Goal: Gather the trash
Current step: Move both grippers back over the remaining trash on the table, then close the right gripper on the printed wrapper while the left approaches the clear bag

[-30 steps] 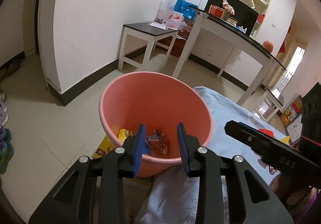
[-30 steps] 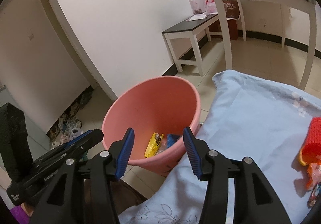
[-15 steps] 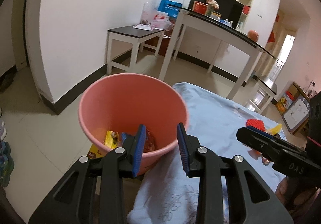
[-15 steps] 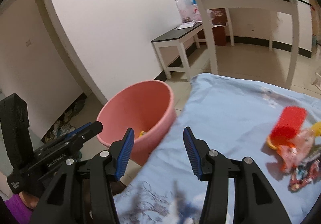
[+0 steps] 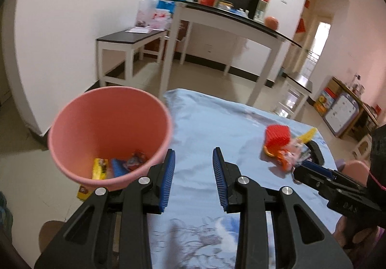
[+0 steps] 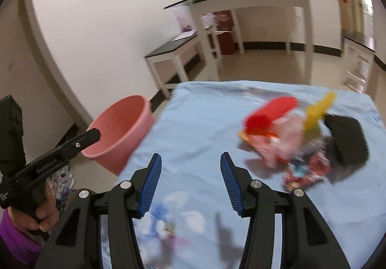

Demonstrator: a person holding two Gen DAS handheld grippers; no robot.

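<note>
A: Status on the fingers?

B: Right gripper point(image 6: 190, 182): fingers spread wide, nothing between them. Left gripper point(image 5: 193, 178): also apart, empty. Both hover over the blue cloth point(image 6: 193, 124) on the tabletop.

A: Where's the trash?

B: Pile of trash point(image 6: 296, 138) sits ahead and to the right of the right fingers, well clear of them. Red ribbed piece point(image 6: 270, 112) nearest, crinkly wrappers point(image 6: 304, 170) below it, a yellow bit point(image 6: 318, 107) and something black point(image 6: 347, 141) behind. Blurred, so can't separate items cleanly. In the left wrist view the same pile point(image 5: 287, 148) is off to the right of the left fingers.

A: Bin?

B: Pink bucket point(image 5: 108, 134) is left of the left fingers, beside the tabletop edge. Already has wrappers in it: a yellow one point(image 5: 100, 167) and a couple of blue and red ones.

A: So next grab goes to the right side?

B: My read, yes. It's closer. Swing the fingers right until one item sits between them, not the whole heap.

A: Which item?

B: Loose wrapper at the near edge looks simplest. Come down with fingertips low to the cloth, close on a raised fold.

A: Risk?

B: Pinching the cloth along with it and dragging the pile. Thin film may slip too; grab a bunched part.
</note>
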